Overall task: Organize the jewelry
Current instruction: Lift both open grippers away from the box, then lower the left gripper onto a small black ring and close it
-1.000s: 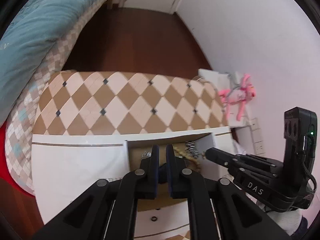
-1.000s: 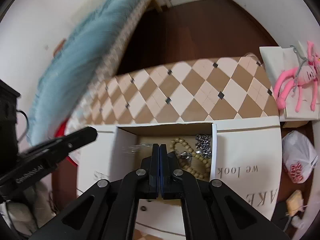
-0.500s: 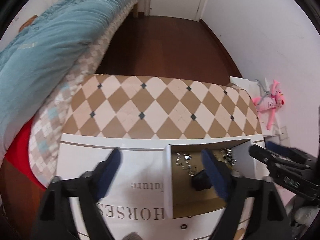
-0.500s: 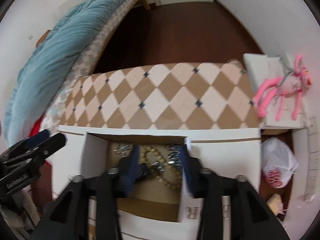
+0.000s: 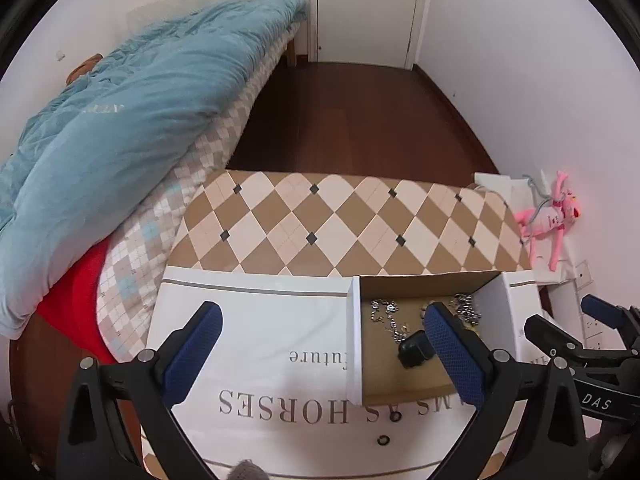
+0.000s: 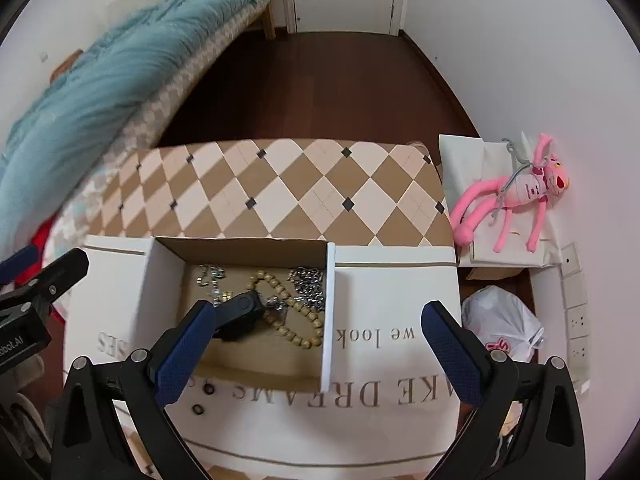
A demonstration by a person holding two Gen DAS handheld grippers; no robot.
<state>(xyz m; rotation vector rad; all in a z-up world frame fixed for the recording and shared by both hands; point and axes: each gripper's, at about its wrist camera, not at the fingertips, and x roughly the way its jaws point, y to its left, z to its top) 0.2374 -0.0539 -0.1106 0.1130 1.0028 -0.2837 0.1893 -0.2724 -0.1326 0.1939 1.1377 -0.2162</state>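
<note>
A white box (image 5: pixel 256 320) with two opened flaps lies on a checkered table (image 5: pixel 340 224); it also shows in the right wrist view (image 6: pixel 392 280). Its brown inside (image 6: pixel 256 344) holds a wooden bead bracelet (image 6: pixel 296 312), silver chains (image 6: pixel 308 284), a thin chain (image 5: pixel 386 316) and a black clip-like object (image 6: pixel 240 314), which also shows in the left wrist view (image 5: pixel 414 348). Small dark rings (image 6: pixel 202 398) lie on the front flap. My left gripper (image 5: pixel 324 356) is open and empty above the box. My right gripper (image 6: pixel 320 352) is open and empty too.
A bed with a blue quilt (image 5: pixel 112 120) is at the left. A pink plush toy (image 6: pixel 516 196) lies on white paper at the right, by a white plastic bag (image 6: pixel 500 320). Dark wooden floor (image 5: pixel 352 112) lies beyond the table.
Both grippers went from shut inside the box to wide open, and both pulled back and up from the box. The jewelry now lies in the box.
</note>
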